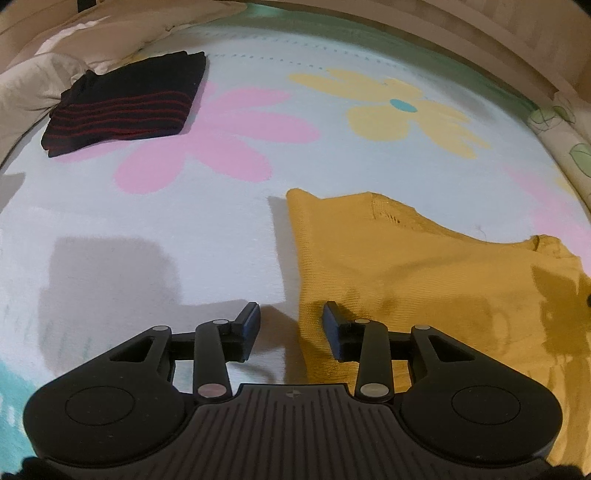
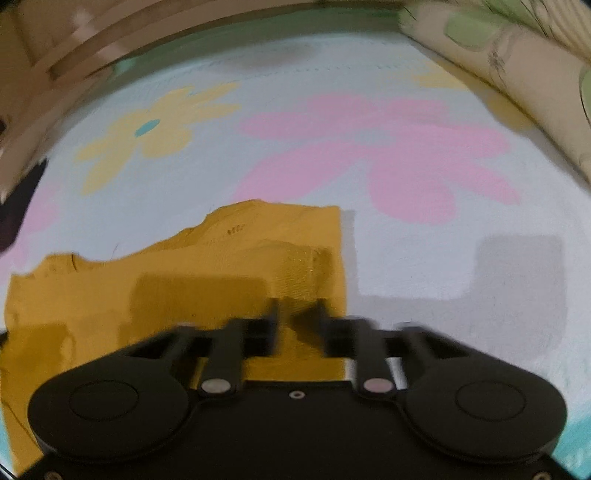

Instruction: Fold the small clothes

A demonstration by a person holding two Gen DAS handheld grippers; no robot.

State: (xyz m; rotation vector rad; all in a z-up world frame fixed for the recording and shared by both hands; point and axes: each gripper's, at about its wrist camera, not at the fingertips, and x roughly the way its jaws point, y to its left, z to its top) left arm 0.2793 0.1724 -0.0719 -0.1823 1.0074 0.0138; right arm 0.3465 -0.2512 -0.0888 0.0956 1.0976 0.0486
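Observation:
A mustard-yellow knit garment [image 1: 424,273] lies flat on the flowered bedsheet [image 1: 184,229]. My left gripper [image 1: 291,325] is open and hovers over the garment's left edge, one finger over the sheet and one over the knit. In the right wrist view the same garment [image 2: 184,280] lies at the lower left. My right gripper [image 2: 297,317] is open, blurred by motion, over the garment's right edge. Neither gripper holds anything.
A folded black garment with red stripes [image 1: 125,107] lies at the far left of the bed, near beige pillows [image 1: 33,85]. A rolled leaf-print blanket [image 1: 565,147] lines the right side and shows in the right wrist view [image 2: 517,74]. A wooden headboard [image 1: 480,33] runs along the back.

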